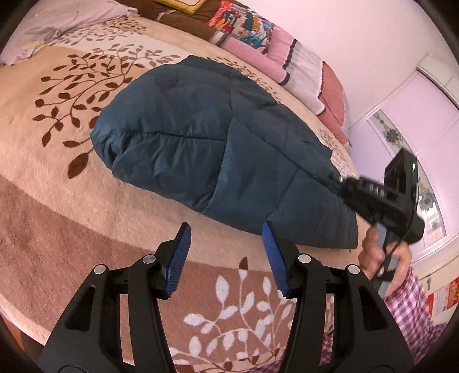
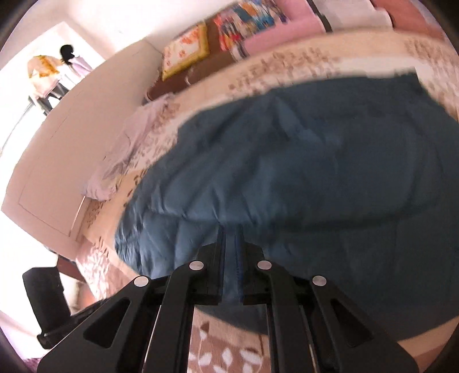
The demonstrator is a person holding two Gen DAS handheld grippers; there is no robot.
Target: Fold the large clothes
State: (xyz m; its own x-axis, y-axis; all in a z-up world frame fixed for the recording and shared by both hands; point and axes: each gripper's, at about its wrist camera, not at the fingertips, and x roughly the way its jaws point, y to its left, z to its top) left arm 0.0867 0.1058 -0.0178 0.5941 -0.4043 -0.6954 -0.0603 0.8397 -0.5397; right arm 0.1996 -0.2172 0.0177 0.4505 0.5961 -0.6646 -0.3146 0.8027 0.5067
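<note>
A dark teal quilted jacket [image 1: 206, 143] lies partly folded on the leaf-patterned bedspread [image 1: 71, 186]. My left gripper [image 1: 226, 241] is open and empty, just in front of the jacket's near edge, its blue pads [image 1: 179, 258] apart. My right gripper [image 1: 332, 176] comes in from the right and pinches the jacket's right side. In the right wrist view the jacket [image 2: 301, 160] fills the frame, blurred, and my right gripper [image 2: 231, 238] is shut on a fold of its fabric.
Folded pink and colourful bedding [image 1: 266, 37] is stacked along the far edge of the bed. A pale pillow [image 1: 57, 17] lies at the far left. A white wardrobe [image 2: 66, 137] and a black chair [image 2: 46, 292] stand left of the bed.
</note>
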